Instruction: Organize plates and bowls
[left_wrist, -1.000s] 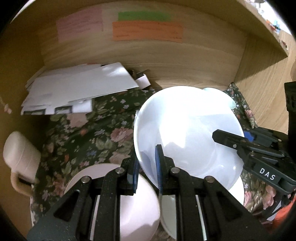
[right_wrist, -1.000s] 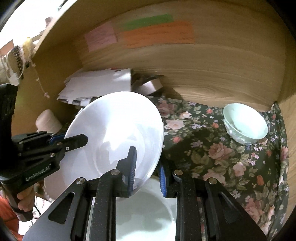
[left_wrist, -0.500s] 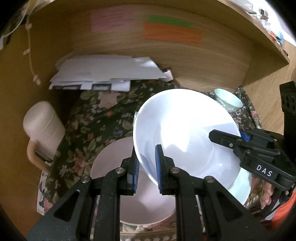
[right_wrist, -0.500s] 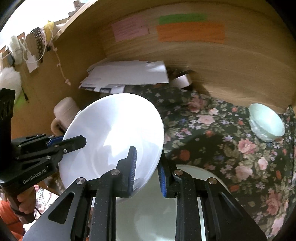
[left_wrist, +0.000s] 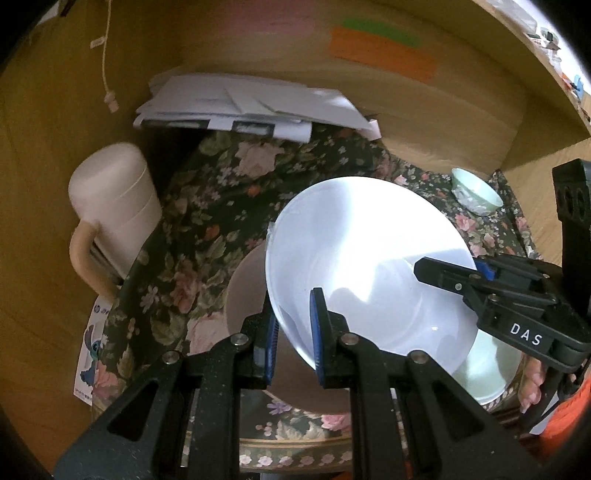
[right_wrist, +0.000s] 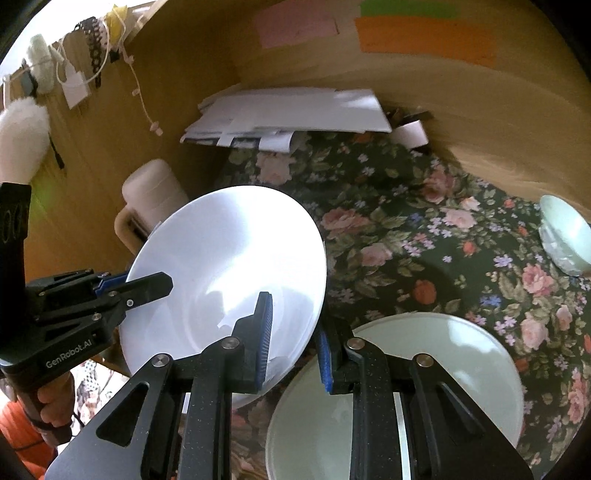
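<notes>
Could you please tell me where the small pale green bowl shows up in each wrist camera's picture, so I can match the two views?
Left wrist view: the small pale green bowl sits upper right on the floral cloth, beyond the white plate.
Right wrist view: the bowl is at the right edge, middle height.
Shared landmark: the stack of white papers against the wooden back wall.

Both grippers — right gripper (right_wrist: 293, 339) and left gripper (right_wrist: 147, 286) — clamp the tilted white bowl (right_wrist: 229, 266) above a pale plate (right_wrist: 461, 354) on the floral tabletop (right_wrist: 424, 240).
</notes>
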